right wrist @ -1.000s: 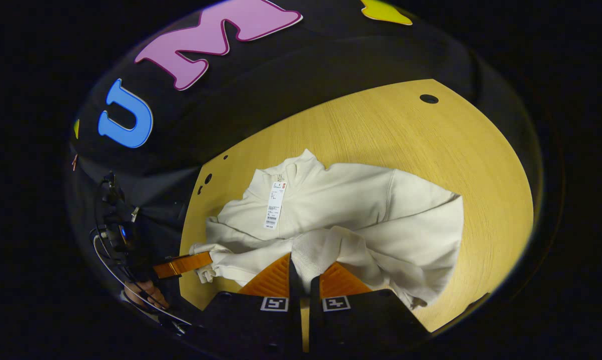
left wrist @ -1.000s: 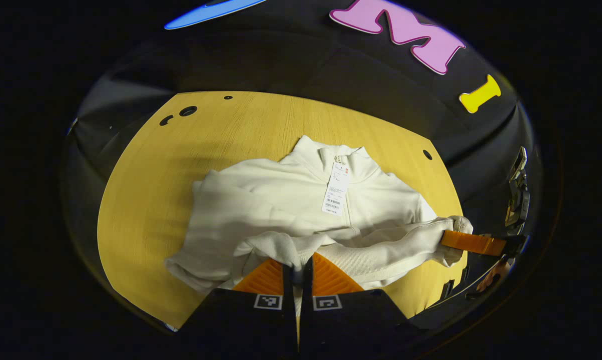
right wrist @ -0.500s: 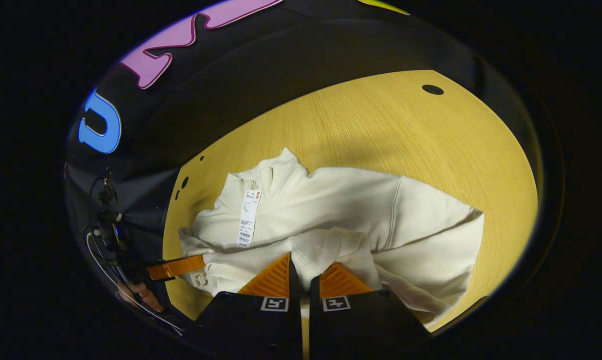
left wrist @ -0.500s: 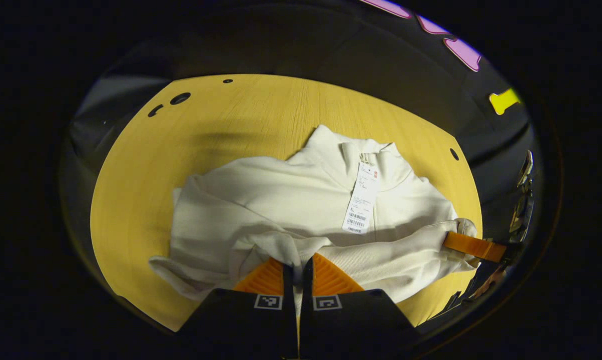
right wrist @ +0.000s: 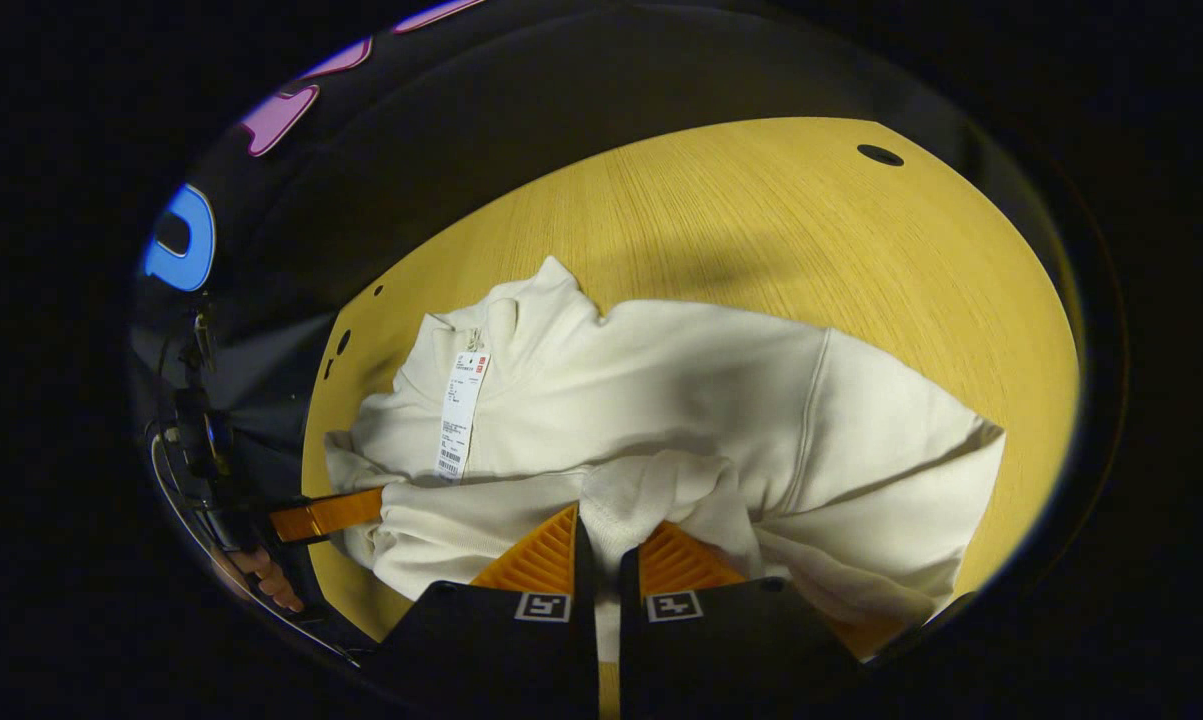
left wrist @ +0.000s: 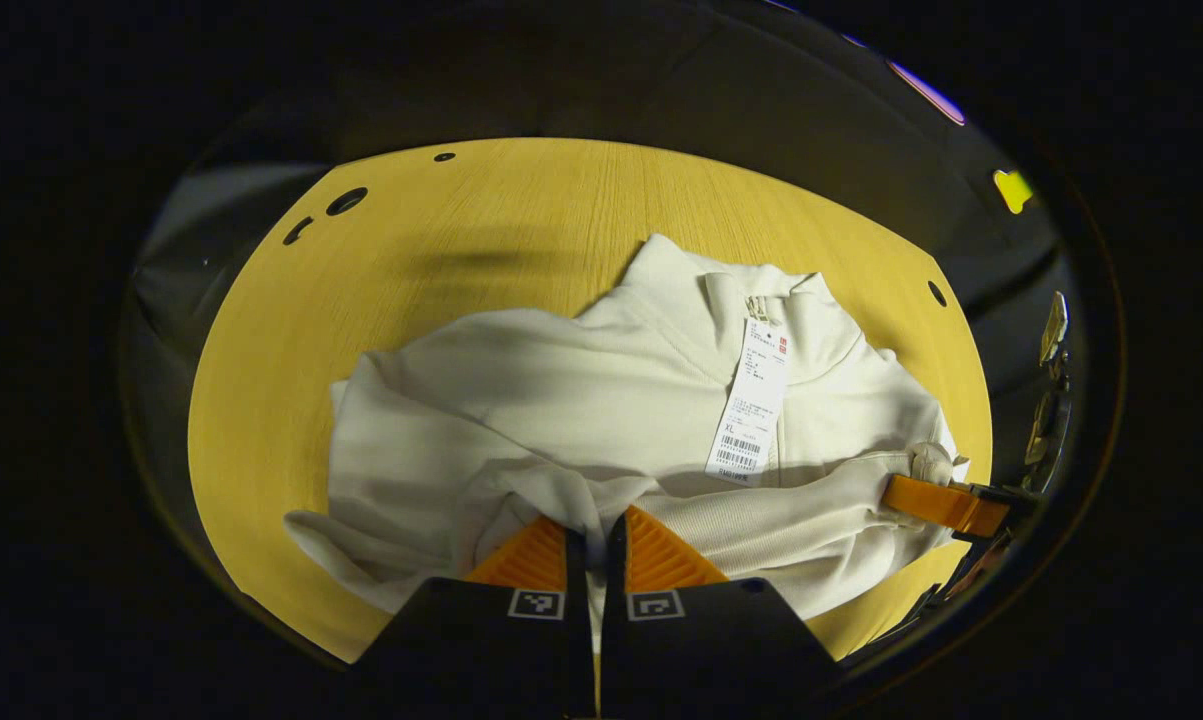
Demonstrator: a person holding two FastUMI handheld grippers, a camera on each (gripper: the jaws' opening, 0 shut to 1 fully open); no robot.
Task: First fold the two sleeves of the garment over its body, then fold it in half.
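We start at the left gripper (left wrist: pixel 595 530); its two fingers are pinched together on a bunch of the hem of the cream garment (left wrist: pixel 561 400), cloth caught in the narrow slit between them; in the right gripper view we spot this same gripper off at the left edge, a finger (right wrist: pixel 326 515) biting into the garment's near left corner, with a bit of a hand (right wrist: pixel 261 580) behind it. Over to the right gripper (right wrist: pixel 601 545); it too is clamped on a fold of the near hem, fabric bulging up between its fingers; from the left gripper view it sits at the right (left wrist: pixel 936 502), gripping the bunched corner there. Moving outward, the garment lies on the yellow wooden table (left wrist: pixel 441 230), collar toward the far side, both sleeves already laid across the body; a white hang tag (left wrist: pixel 754 405) dangles from the collar down the front; the near hem is lifted off the table by both grippers; small dark holes (left wrist: pixel 346 201) dot the table's far corners.
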